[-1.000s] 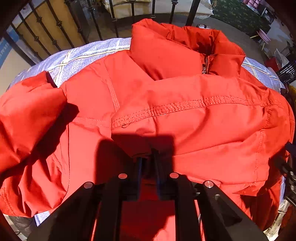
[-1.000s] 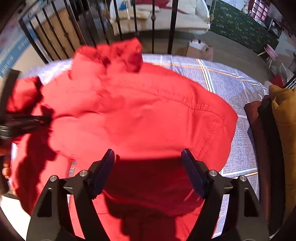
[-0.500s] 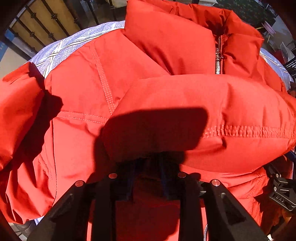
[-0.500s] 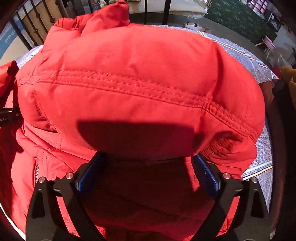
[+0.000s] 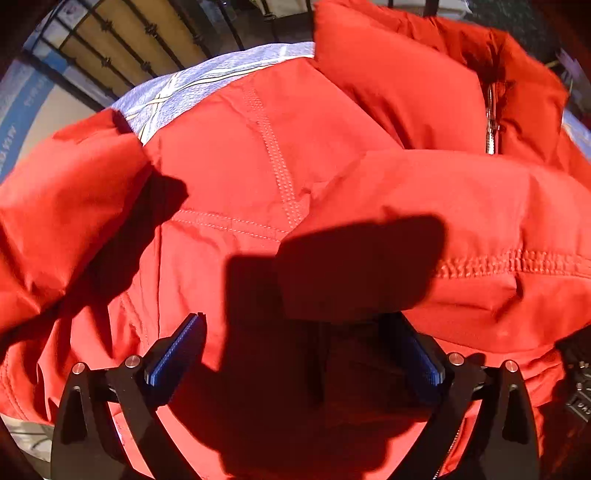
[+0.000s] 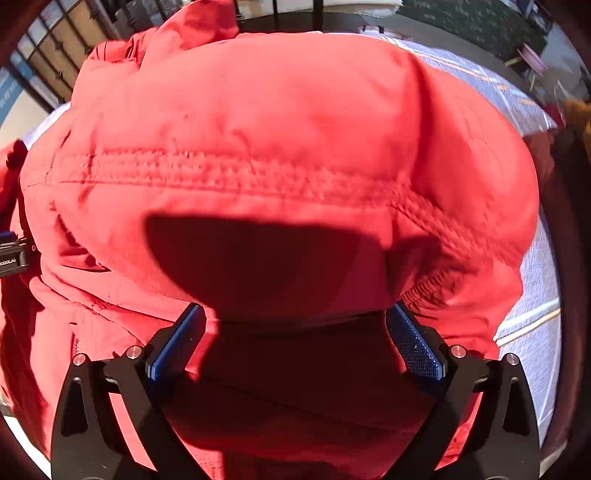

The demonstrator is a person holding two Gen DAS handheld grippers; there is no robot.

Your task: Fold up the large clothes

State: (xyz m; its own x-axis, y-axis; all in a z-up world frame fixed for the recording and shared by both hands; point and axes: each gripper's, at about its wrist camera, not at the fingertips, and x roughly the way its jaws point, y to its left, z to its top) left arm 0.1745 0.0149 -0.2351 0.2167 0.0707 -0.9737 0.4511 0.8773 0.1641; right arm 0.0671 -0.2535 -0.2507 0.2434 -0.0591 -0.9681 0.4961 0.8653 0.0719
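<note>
Red puffy jacket (image 5: 280,155) folded over, zipper (image 5: 491,122) visible; left tool (image 5: 303,354), right tool (image 6: 295,339) both spread apart.

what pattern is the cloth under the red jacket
Pale grey-lilac cloth with thin white and orange plaid lines, clearest in the right wrist view beside the jacket.

A home: plaid bedsheet (image 5: 207,88), wrought-iron railing (image 5: 122,55), and a green carpet (image 6: 476,22) beyond.
</note>
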